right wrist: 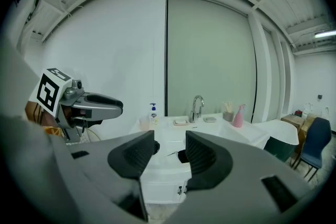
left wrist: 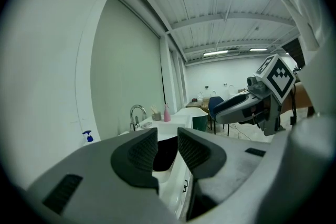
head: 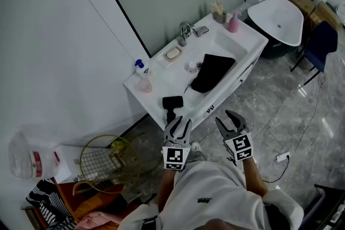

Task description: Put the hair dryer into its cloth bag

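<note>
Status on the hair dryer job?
Left gripper shut, right gripper open, both empty. Hair dryer on vanity beside cloth bag, untouched. Nothing in the way.

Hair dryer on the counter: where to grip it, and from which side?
Probably the handle: it looks slimmer than the hair dryer body and points toward the near edge of the counter. Come from the front, jaws straddling it sideways.

Matt black plastic hair dryer [head: 172,102], black cloth bag [head: 213,71], glossy white countertop [head: 154,92], shiny metal tap [head: 186,32]
</note>
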